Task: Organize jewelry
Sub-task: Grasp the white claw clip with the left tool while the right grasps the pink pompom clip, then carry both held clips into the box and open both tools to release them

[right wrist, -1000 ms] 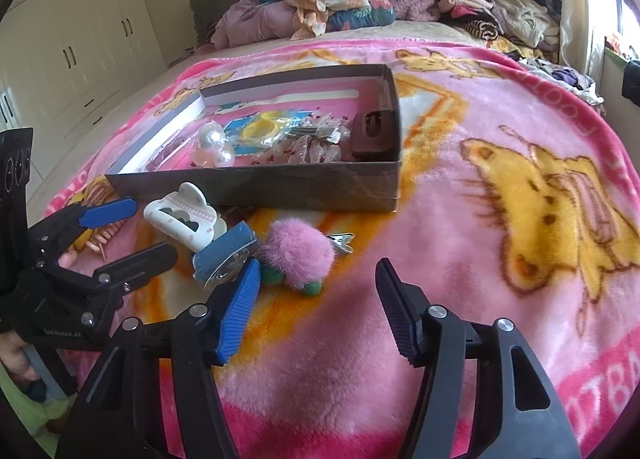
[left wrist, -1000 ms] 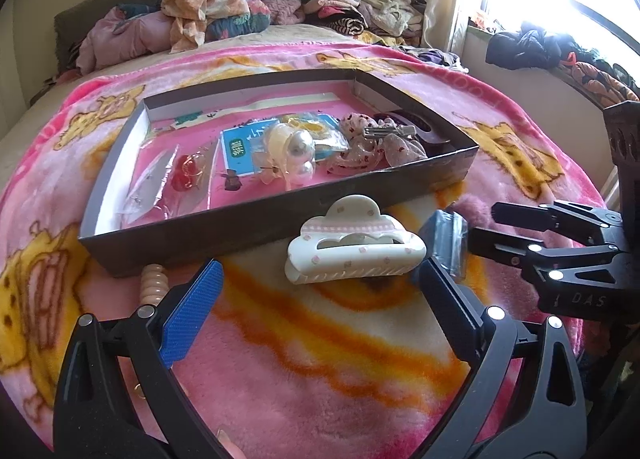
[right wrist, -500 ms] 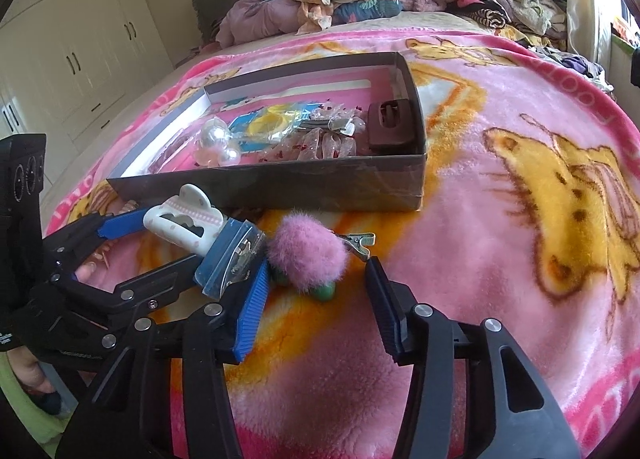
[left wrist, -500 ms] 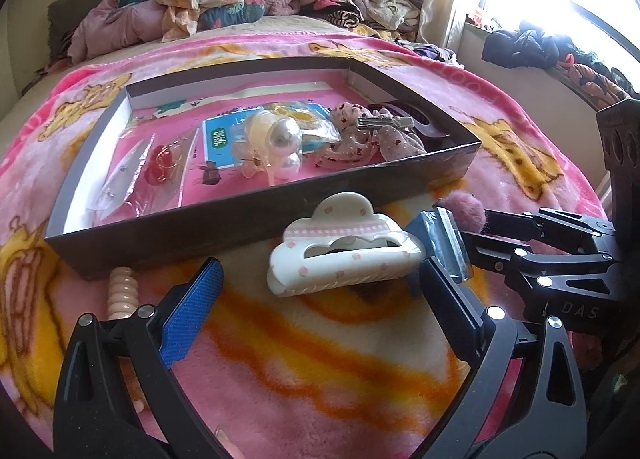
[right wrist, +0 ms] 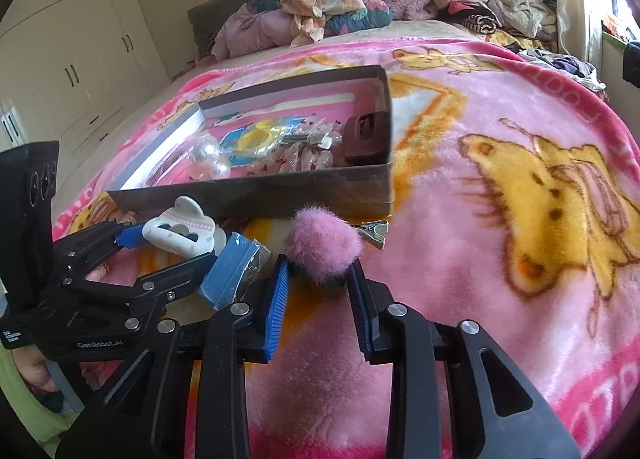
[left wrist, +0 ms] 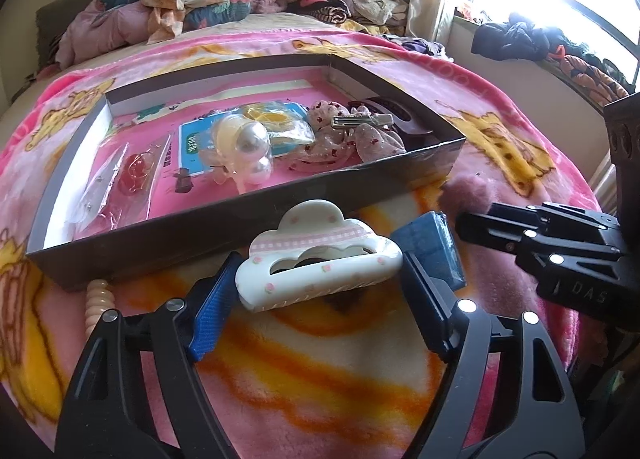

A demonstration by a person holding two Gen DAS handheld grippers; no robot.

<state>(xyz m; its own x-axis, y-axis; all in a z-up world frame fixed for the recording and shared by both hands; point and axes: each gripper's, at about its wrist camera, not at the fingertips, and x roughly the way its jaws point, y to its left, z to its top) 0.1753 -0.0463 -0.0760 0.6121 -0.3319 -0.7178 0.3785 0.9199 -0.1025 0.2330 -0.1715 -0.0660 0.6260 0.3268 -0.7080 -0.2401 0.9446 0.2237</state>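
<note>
Left wrist: left tool (left wrist: pixel 316 291) spread around cloud clip (left wrist: pixel 318 257); right tool (right wrist: pixel 318 283) brackets pompom clip (right wrist: pixel 325 245).

Both cameras sit low over the pink blanket (left wrist: pixel 320 371), looking forward between their own fingers toward the headboard. The left view is close behind the white hair claw (left wrist: pixel 316 259); the right view stands further right. Both share the box (right wrist: pixel 280 191).
</note>
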